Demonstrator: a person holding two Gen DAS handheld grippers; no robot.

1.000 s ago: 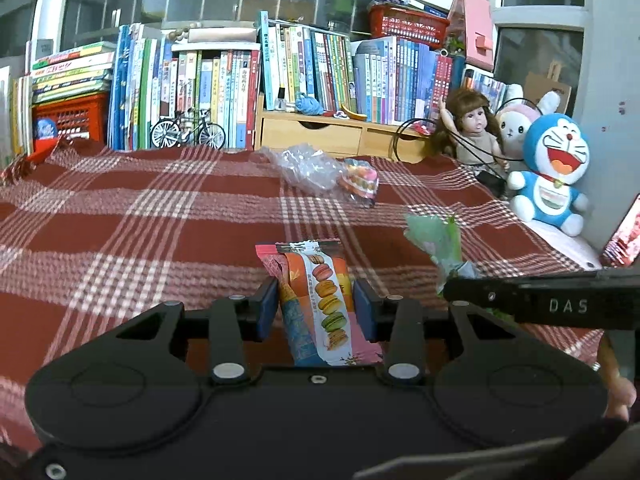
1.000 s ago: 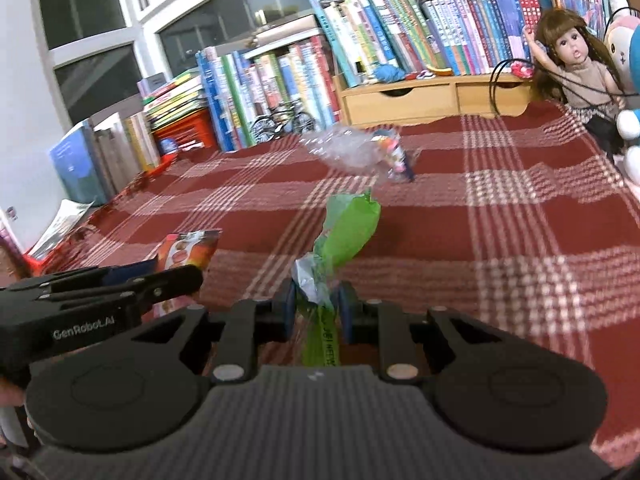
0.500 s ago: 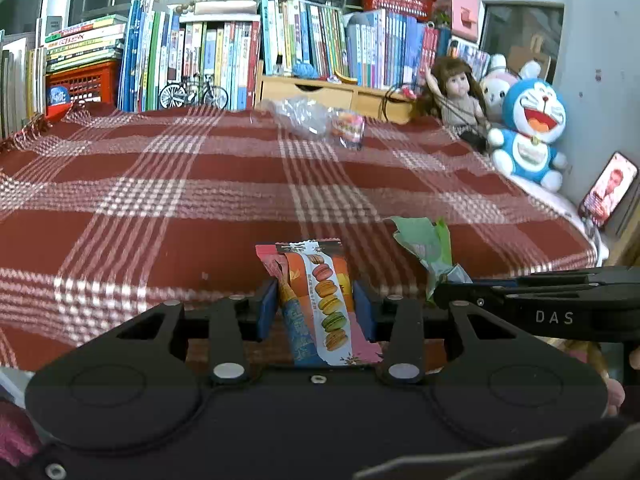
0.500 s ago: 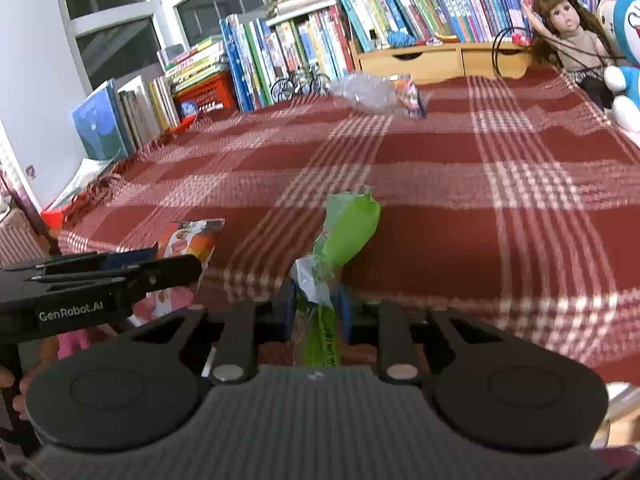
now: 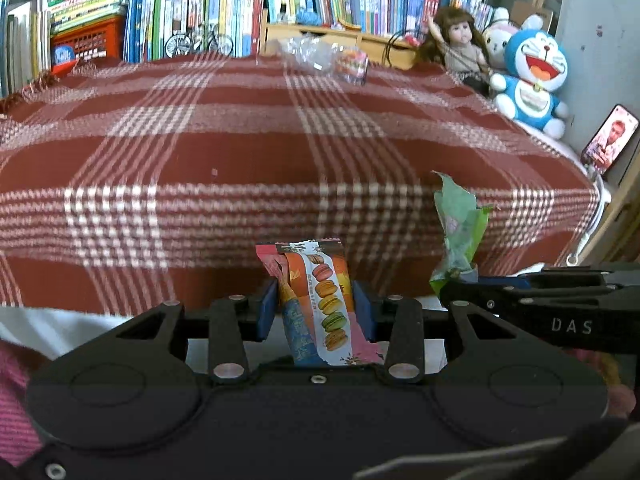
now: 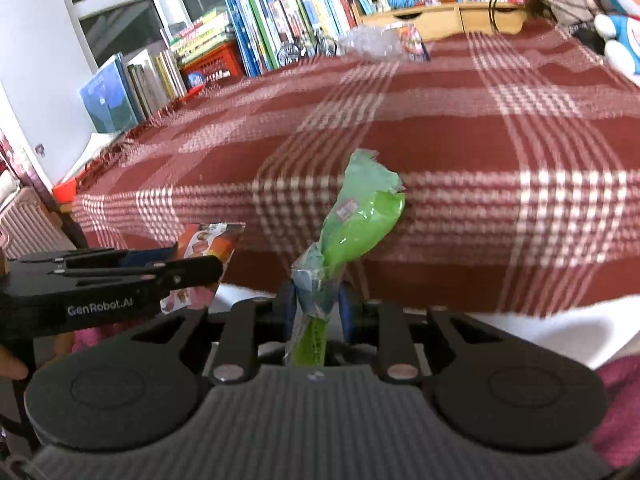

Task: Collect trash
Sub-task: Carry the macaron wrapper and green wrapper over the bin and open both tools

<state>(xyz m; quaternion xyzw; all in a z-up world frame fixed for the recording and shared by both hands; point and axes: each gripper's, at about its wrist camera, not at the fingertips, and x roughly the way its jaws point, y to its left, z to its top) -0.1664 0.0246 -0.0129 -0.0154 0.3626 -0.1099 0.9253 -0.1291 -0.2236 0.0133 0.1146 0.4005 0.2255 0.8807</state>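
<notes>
Your left gripper (image 5: pixel 315 307) is pinching a red and orange macaron-print snack wrapper (image 5: pixel 316 300) upright between its blue pads, just off the near edge of the red and white plaid blanket (image 5: pixel 240 152). Right beside it, your right gripper (image 6: pixel 318 307) is clamped on a crumpled green plastic wrapper (image 6: pixel 360 216), its top flaring above the jaws. Both pieces hang in the air in front of the bed. Far across the blanket, a crinkled clear plastic bag (image 5: pixel 306 50) lies touching a small colourful packet (image 5: pixel 352 65). Behind them, a row of upright books (image 5: pixel 224 4), a brown-haired doll (image 5: pixel 456 46) and a blue cat plush toy (image 5: pixel 532 80).
</notes>
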